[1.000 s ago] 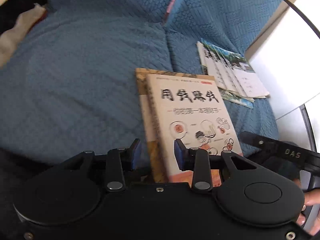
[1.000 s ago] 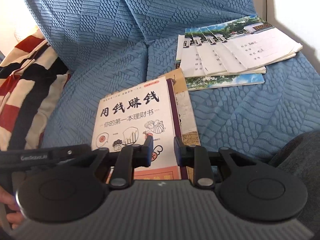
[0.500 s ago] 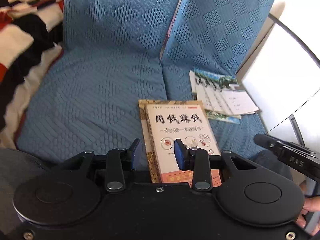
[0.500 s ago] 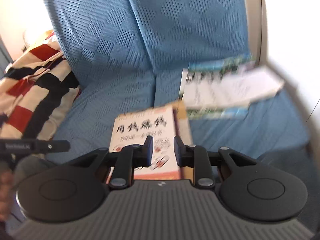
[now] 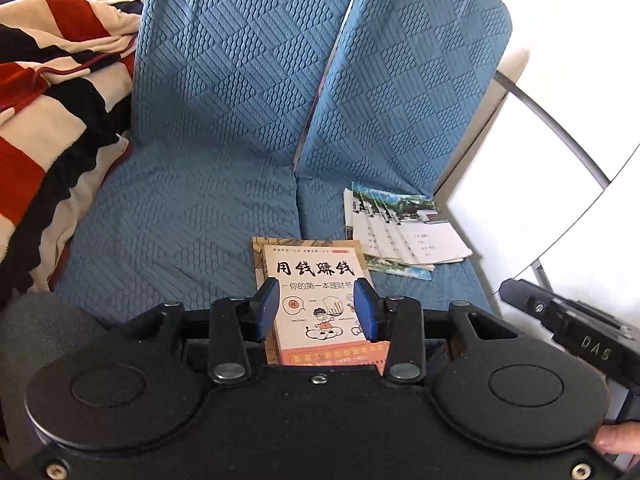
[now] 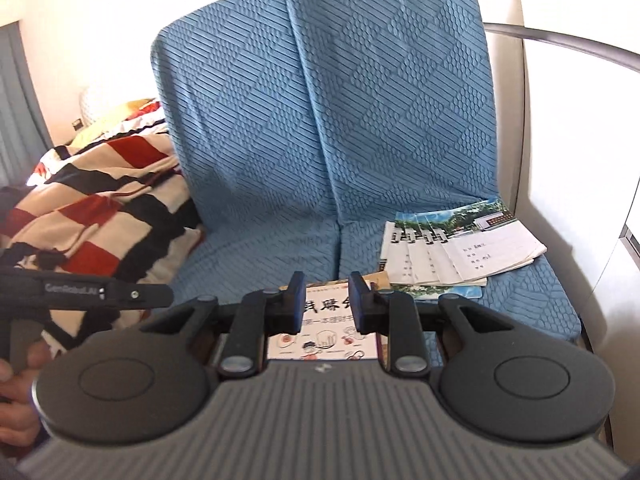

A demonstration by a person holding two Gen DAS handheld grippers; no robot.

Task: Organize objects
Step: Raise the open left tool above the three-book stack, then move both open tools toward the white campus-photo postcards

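Blue quilted fabric covered the two seats (image 5: pixel 224 208). My left gripper (image 5: pixel 316 308) hung above them with its jaws opening, nothing between them; the cartoon-covered book (image 5: pixel 316 280) merely showed through the gap, lying flat on a second book (image 5: pixel 258 256) near the front edge. My right gripper (image 6: pixel 323 304) stood parted and empty, apart from the same book (image 6: pixel 320 340) below it. At two o'clock from the books, a fanned stack of booklets (image 5: pixel 400 232) lay on the right seat. At nine o'clock, a striped blanket (image 6: pixel 100 208) lay heaped beside the seats.
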